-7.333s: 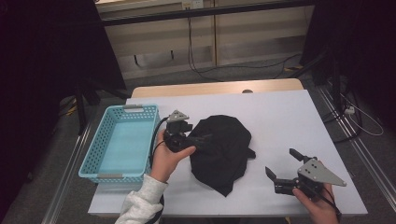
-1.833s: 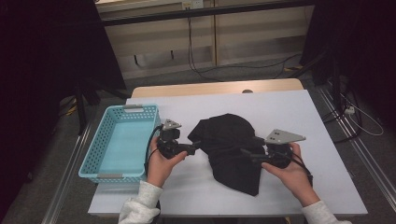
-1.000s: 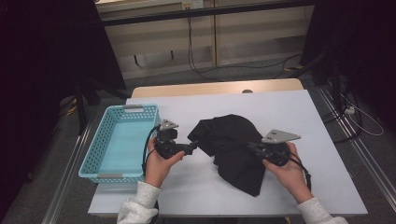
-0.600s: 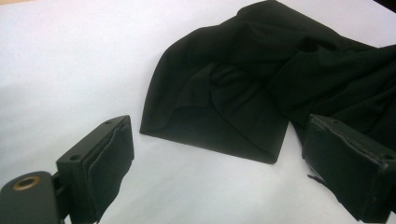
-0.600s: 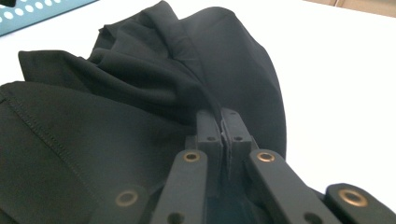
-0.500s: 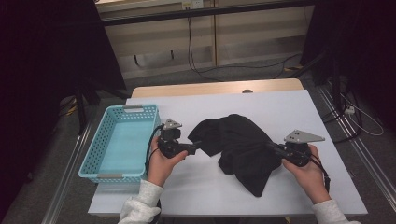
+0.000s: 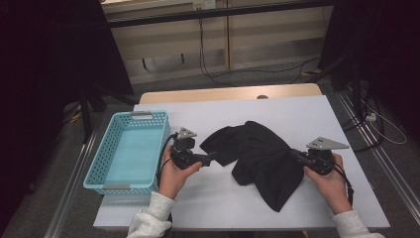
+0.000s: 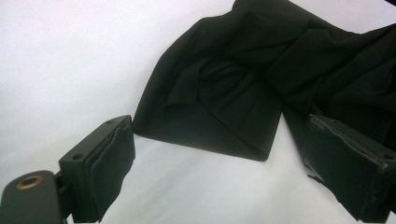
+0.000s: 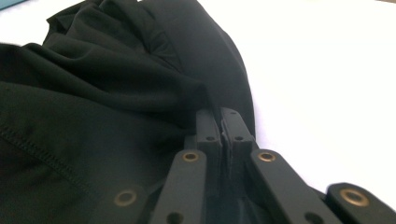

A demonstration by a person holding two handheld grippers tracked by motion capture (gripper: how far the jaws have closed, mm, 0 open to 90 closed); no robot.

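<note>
High view: the black garment (image 7: pixel 257 161) lies mid-table on the white table (image 7: pixel 297 114), the blue basket (image 7: pixel 130 151) to its left. My right gripper (image 7: pixel 299 157) pinches its right edge; I pull outward, low and even.

Left gripper view: my left gripper (image 8: pixel 219 163) is spread, the cloth corner just ahead, ungripped.

Right gripper view: jaws pressed together on fabric. Dim room, cables behind.

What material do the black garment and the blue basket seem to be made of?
The black garment looks like a thin, soft woven or knit fabric with a matte finish: it drapes in loose folds and shows a stitched seam in the right gripper view. The blue basket looks like moulded plastic, slightly glossy, with lattice walls.
</note>
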